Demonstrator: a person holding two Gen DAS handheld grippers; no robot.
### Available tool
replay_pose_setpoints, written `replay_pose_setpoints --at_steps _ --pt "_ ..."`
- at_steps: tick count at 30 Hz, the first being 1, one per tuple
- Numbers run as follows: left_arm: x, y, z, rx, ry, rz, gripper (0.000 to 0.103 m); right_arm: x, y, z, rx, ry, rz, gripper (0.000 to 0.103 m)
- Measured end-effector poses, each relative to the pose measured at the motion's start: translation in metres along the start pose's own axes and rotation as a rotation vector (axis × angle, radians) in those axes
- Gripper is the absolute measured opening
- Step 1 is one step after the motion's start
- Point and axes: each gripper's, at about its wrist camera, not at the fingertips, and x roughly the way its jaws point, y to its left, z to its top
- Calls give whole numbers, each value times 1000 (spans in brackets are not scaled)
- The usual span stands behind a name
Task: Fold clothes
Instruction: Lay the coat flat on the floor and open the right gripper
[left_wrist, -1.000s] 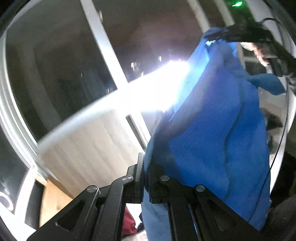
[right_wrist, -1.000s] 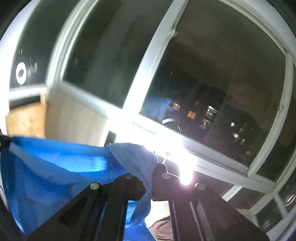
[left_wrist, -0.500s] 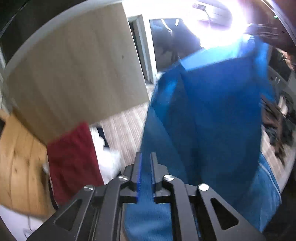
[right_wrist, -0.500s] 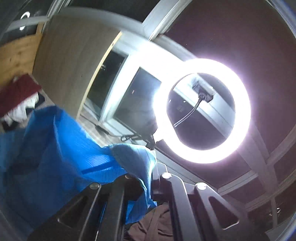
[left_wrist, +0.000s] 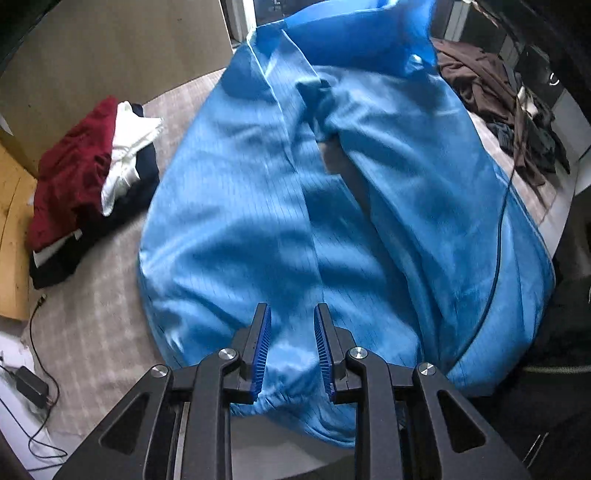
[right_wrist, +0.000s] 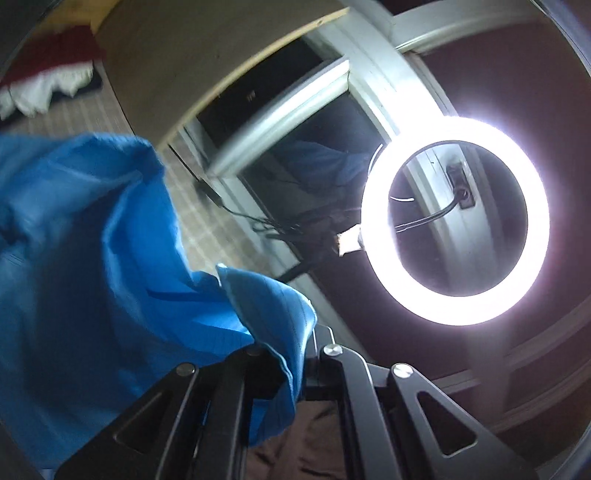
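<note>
My left gripper (left_wrist: 291, 350) is spread over the elastic hem of the blue garment (left_wrist: 332, 206) billowed on the bed (left_wrist: 110, 314). My right gripper (right_wrist: 303, 354) seems to pinch its collar edge; if that slips, the spread cloth crumples.

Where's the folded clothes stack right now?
Left wrist view, far left: the folded stack sits on the grey surface just left of the blue garment, beside the wood edge.
</note>
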Motion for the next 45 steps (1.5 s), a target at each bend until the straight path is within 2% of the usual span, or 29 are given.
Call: replay_pose_setpoints --at_steps 2,3,4,6,9,13,15,17,18,19,22,25,26,29,34,37,40,43,45 --pt "-1 -7 -8 2 5 -16 23 10 3 2 -42 31 -37 13" --pt "2 -10 -13 11 12 -21 24 10 5 0 -67 34 -62 32" --pt "8 -13 -17 21 23 -18 24 8 8 -3 -101 32 -88 63" --pt "18 -16 -26 42 57 -9 25 -4 12 -10 -146 11 -115 77" --pt "27 -12 -32 38 85 -10 25 -18 9 -20 -152 10 -97 77" --pt "43 -6 -36 64 105 18 26 -40 -7 -32 -93 21 -91 77" --pt "49 1 -37 58 114 -7 27 -59 -14 -38 -62 18 -79 77" --pt "52 8 -39 56 120 -42 20 -87 -15 -46 -25 6 -49 77" --pt "51 11 -40 65 117 -59 11 -104 -14 -52 7 0 -24 77" --pt "49 12 -40 77 110 -69 7 -124 -9 -60 48 -6 20 77" --pt "36 19 -40 103 78 -107 3 -174 26 -85 168 -6 213 77" --pt "11 29 -38 95 23 -175 2 -204 84 -108 262 40 396 77" --pt "1 30 -37 96 0 -200 2 -208 107 -115 266 68 432 77" --pt "-28 22 -34 146 -63 -268 2 -213 143 -131 295 129 487 77" --pt "-43 -26 -32 291 -60 -336 3 -217 184 -154 353 213 550 77" --pt "-24 -56 -44 339 -19 -294 8 -217 165 -162 403 198 574 77" --pt "-14 -69 -56 340 22 -239 11 -224 128 -174 463 165 616 77" --pt "-36 -62 -65 286 11 -221 12 -247 67 -193 548 110 609 77" --pt "-62 -53 -70 255 -7 -161 13 -267 21 -214 630 67 610 76"
